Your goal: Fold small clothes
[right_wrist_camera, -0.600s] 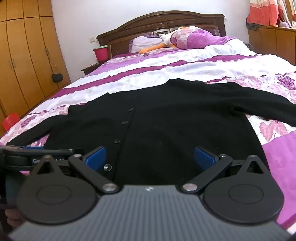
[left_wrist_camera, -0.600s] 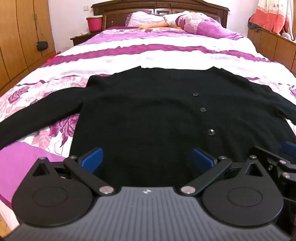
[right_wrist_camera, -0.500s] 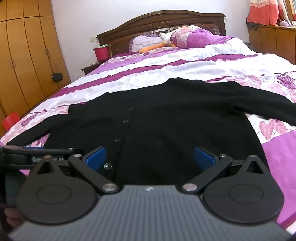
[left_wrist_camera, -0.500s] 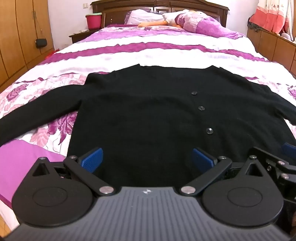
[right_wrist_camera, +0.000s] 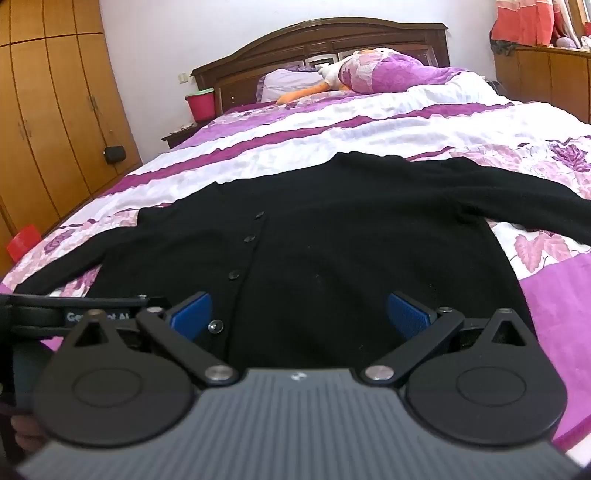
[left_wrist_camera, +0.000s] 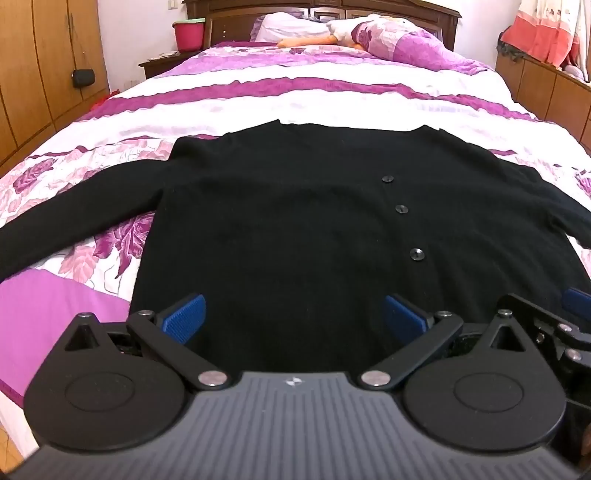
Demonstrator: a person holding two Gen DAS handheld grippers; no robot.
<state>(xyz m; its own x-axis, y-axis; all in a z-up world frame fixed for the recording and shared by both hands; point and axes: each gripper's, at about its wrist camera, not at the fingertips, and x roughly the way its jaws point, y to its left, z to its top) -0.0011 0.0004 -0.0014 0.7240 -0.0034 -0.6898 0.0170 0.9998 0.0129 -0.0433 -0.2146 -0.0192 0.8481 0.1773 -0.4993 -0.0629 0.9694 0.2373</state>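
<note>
A black buttoned cardigan [left_wrist_camera: 295, 221] lies flat on the bed, front up, both sleeves spread out to the sides. It also shows in the right wrist view [right_wrist_camera: 351, 236]. My left gripper [left_wrist_camera: 293, 317] is open and empty, hovering over the cardigan's near hem on its left half. My right gripper [right_wrist_camera: 299, 314] is open and empty over the near hem on the right half, beside the button row [right_wrist_camera: 234, 275]. The right gripper's frame [left_wrist_camera: 554, 325] shows at the right edge of the left wrist view.
The bed has a purple and white floral cover [left_wrist_camera: 295, 88]. Pillows and a plush toy [right_wrist_camera: 369, 70] lie by the dark headboard. A red bucket [left_wrist_camera: 189, 35] stands on the nightstand. Wooden wardrobes [right_wrist_camera: 48, 110] line the left; a wooden cabinet [left_wrist_camera: 546, 88] stands on the right.
Both grippers have tilted or lowered slightly toward the cardigan's hem; the view shifted a little. The cardigan has not moved and both grippers stay open.
</note>
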